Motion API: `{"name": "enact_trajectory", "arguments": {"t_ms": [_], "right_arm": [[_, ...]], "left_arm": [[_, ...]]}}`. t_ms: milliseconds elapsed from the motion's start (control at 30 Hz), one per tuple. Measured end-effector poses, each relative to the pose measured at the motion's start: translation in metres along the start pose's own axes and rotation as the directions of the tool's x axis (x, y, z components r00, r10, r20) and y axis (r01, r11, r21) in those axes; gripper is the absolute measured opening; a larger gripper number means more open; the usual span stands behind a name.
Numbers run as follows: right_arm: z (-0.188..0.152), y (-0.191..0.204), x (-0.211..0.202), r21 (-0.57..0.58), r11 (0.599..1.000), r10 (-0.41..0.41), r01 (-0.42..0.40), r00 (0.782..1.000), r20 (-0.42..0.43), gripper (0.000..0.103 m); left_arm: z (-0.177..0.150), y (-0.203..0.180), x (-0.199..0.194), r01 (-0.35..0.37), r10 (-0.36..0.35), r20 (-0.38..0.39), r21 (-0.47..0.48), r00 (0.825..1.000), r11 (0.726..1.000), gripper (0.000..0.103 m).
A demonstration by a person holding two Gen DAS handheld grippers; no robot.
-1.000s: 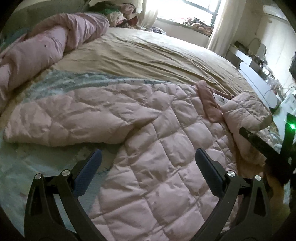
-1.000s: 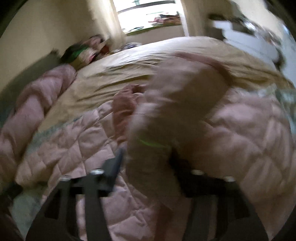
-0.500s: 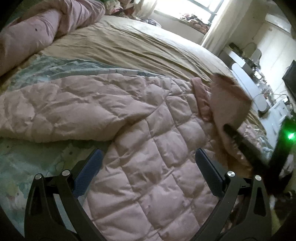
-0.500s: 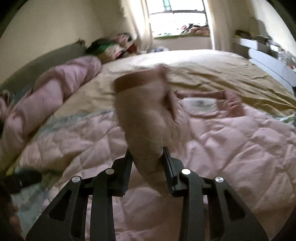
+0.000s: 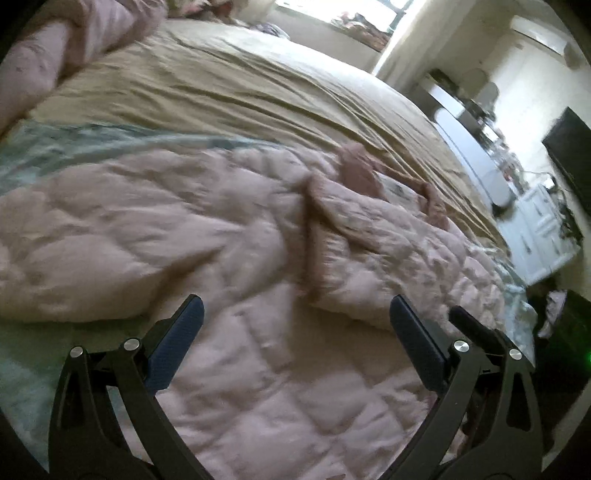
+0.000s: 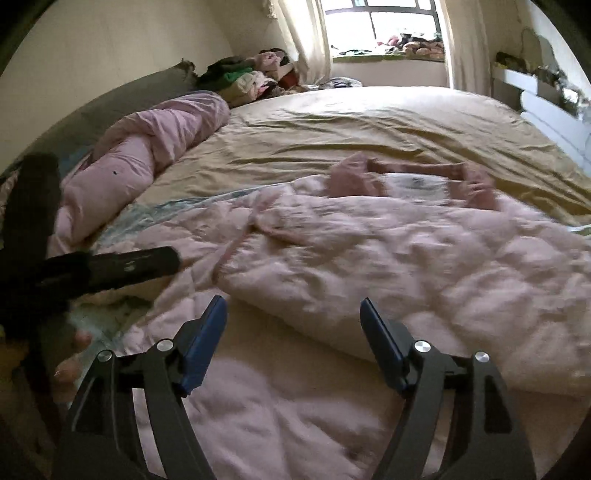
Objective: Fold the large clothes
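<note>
Hovering over the pink quilted jacket, your left gripper has its jaws spread wide and nothing between them. Your right gripper is the same: jaws apart, empty, poised just above the jacket.

The jacket lies spread on the bed, covering the near part of the tan sheet. One side is folded over onto the jacket's middle, its edge running as a ridge down the front. The collar, darker pink, sits at the jacket's far end with a white label showing inside it.

Beyond the jacket's left side, a rolled pink duvet lies along the bed edge. Past the duvet, a clothes pile sits near the window. Motion blur softens the jacket in both views.
</note>
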State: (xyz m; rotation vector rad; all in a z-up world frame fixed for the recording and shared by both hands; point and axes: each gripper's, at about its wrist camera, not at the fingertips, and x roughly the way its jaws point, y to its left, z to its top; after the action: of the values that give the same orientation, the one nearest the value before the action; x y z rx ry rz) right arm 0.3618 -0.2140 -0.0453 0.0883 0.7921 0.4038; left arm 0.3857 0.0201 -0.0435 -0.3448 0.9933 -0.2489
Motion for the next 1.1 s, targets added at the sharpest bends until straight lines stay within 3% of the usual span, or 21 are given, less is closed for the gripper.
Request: {"name": "enact_trajectory", "arguments": {"t_ms": [67, 167, 200, 233, 300, 333, 400, 600, 800, 933, 1000, 1100], "right_arm": [[-0.003, -0.019, -0.019, -0.002, 0.999, -0.042, 0.042, 0.999, 0.004, 0.073], [-0.009, -0.049, -0.042, -0.024, 0.987, -0.157, 0.158, 0.987, 0.023, 0.073], [-0.012, -0.061, -0.051, -0.020, 0.982, -0.187, 0.187, 0.982, 0.026, 0.073], [-0.014, -0.070, -0.056, -0.012, 0.979, -0.201, 0.202, 0.979, 0.028, 0.073], [-0.021, -0.091, -0.070, 0.003, 0.968, -0.252, 0.252, 0.967, 0.025, 0.073], [-0.024, -0.098, -0.076, 0.007, 0.963, -0.271, 0.271, 0.962, 0.024, 0.073], [-0.030, -0.117, -0.085, 0.033, 0.953, -0.301, 0.300, 0.954, 0.010, 0.073], [-0.030, -0.156, -0.087, 0.122, 0.921, -0.371, 0.371, 0.928, -0.021, 0.073], [-0.017, -0.168, -0.052, 0.177, 0.919, -0.344, 0.353, 0.936, -0.079, 0.073], [-0.023, -0.178, -0.018, 0.153, 0.896, -0.384, 0.416, 0.901, -0.201, 0.076], [-0.030, -0.185, -0.007, 0.156, 0.892, -0.385, 0.424, 0.894, -0.228, 0.084], [-0.035, -0.192, 0.003, 0.171, 0.884, -0.387, 0.435, 0.887, -0.252, 0.086]], "left_arm": [[0.001, -0.008, 0.015, 0.039, -0.039, -0.019, 0.000, 0.999, 0.999, 0.094], [0.004, -0.017, 0.040, 0.039, -0.039, -0.026, -0.003, 0.999, 0.999, 0.093], [0.005, -0.019, 0.047, 0.031, -0.031, -0.034, -0.003, 0.999, 1.000, 0.085], [0.006, -0.023, 0.054, 0.011, -0.010, -0.038, 0.006, 0.999, 1.000, 0.069], [0.004, -0.031, 0.063, -0.055, 0.057, -0.034, 0.047, 0.998, 0.997, 0.053], [0.002, -0.035, 0.066, -0.061, 0.063, -0.026, 0.080, 0.998, 0.995, 0.038], [-0.004, -0.039, 0.062, -0.045, 0.045, 0.003, 0.125, 0.999, 0.991, 0.024], [-0.010, -0.034, 0.032, -0.151, 0.132, 0.103, 0.203, 0.986, 0.968, 0.022], [-0.016, -0.030, 0.051, -0.178, 0.173, 0.040, 0.219, 0.984, 0.959, 0.027], [-0.023, -0.021, 0.059, -0.175, 0.174, 0.022, 0.215, 0.984, 0.961, 0.030], [-0.027, -0.018, 0.060, -0.170, 0.169, 0.021, 0.213, 0.985, 0.962, 0.031], [-0.030, -0.020, 0.062, -0.172, 0.171, 0.024, 0.218, 0.985, 0.961, 0.033]]}}
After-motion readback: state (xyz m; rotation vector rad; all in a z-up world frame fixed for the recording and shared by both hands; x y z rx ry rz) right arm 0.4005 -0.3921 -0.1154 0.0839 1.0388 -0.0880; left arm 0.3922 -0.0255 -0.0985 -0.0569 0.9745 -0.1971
